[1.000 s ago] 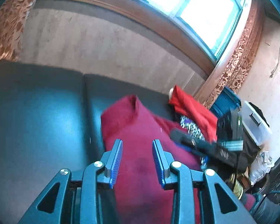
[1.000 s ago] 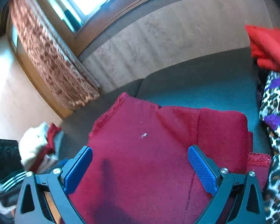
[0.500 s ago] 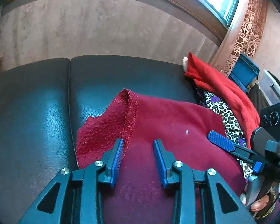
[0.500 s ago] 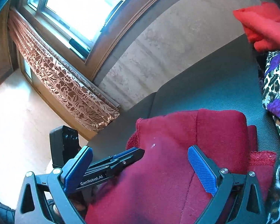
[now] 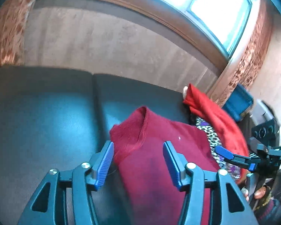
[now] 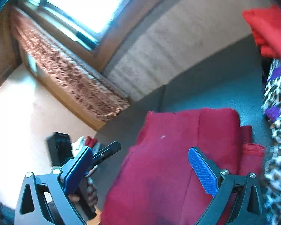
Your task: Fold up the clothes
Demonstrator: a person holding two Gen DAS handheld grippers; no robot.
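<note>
One dark sofa (image 5: 46, 123) under window (image 5: 211, 1); maroon garment (image 5: 159, 150) spread on seat.

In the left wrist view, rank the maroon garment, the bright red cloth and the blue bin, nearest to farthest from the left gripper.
From the left gripper:
1. Maroon garment, lying between and ahead of its open jaws.
2. Bright red cloth, farther right on the couch.
3. Blue bin, beyond the cloth, by the curtain.

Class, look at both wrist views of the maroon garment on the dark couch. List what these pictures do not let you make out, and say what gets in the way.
- Maroon garment, left wrist view: its near end is hidden by the left gripper and the bottom edge.
- Leopard-print cloth, right wrist view: cut off by the right edge, blurred.
- Red cloth, right wrist view: its shape runs off the frame.
- Pile by the wall, right wrist view: too small and blurred.
</note>
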